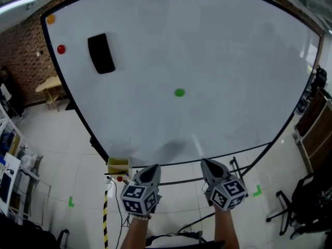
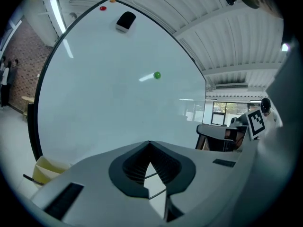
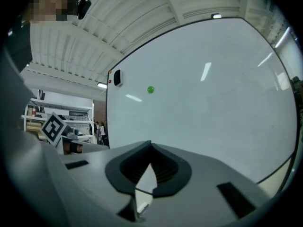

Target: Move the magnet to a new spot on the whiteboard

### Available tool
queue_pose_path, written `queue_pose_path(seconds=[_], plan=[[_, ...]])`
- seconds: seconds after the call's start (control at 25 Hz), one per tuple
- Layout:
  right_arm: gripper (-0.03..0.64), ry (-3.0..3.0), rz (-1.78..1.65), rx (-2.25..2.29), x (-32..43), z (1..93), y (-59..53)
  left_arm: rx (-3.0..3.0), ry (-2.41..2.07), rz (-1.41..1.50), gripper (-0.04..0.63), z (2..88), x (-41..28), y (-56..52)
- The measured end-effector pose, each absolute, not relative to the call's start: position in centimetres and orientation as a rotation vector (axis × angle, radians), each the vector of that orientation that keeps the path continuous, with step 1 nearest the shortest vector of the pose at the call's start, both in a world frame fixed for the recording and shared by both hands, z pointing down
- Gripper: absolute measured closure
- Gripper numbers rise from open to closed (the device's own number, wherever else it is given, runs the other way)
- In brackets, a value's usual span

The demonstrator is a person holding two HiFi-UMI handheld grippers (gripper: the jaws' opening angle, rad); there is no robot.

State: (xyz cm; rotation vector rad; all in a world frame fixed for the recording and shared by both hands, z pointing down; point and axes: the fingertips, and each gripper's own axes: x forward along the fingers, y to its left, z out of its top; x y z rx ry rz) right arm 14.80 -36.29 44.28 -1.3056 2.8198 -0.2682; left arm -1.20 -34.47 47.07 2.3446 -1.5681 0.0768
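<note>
A small green magnet (image 1: 179, 92) sticks near the middle of the large whiteboard (image 1: 233, 61); it also shows as a green dot in the left gripper view (image 2: 156, 75) and the right gripper view (image 3: 150, 90). Both grippers hang side by side below the board's bottom edge, well short of the magnet. My left gripper (image 1: 153, 168) (image 2: 150, 143) is shut with its tips together and nothing between them. My right gripper (image 1: 206, 163) (image 3: 150, 143) is likewise shut and empty.
At the board's upper left are a black eraser (image 1: 101, 53), a red magnet (image 1: 61, 49) and an orange magnet (image 1: 50, 19). A yellow box (image 1: 118, 166) sits at the board's lower left corner. A black chair (image 1: 306, 201) stands at right, a wooden table (image 1: 50, 87) at left.
</note>
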Motion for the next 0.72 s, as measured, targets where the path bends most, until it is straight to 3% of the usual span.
queue_pose_path(seconds=[0.24,0.32,0.44,0.52,0.72], plan=[[0.589,2.792,-0.029,-1.405,12.6,40.3,-39.2,2.403,-1.530,0.104,0.597,46.1,-2.0,-34.9],[0.545,2.771,0.021,-1.413,11.7,38.3,-39.9,2.415,-1.520,0.093,0.597,45.6,-2.6,-35.1],[0.531,2.733,0.118,-1.442,10.4,35.1,-40.9,2.416,-1.511,0.064,0.597,45.2,-3.8,-35.1],[0.439,2.714,0.220,-1.498,9.8,33.1,-41.7,2.415,-1.510,0.053,0.597,45.3,-4.5,-34.8],[0.431,2.635,0.422,-1.602,7.9,28.1,-44.1,2.425,-1.510,0.024,0.597,44.6,-6.2,-34.3]])
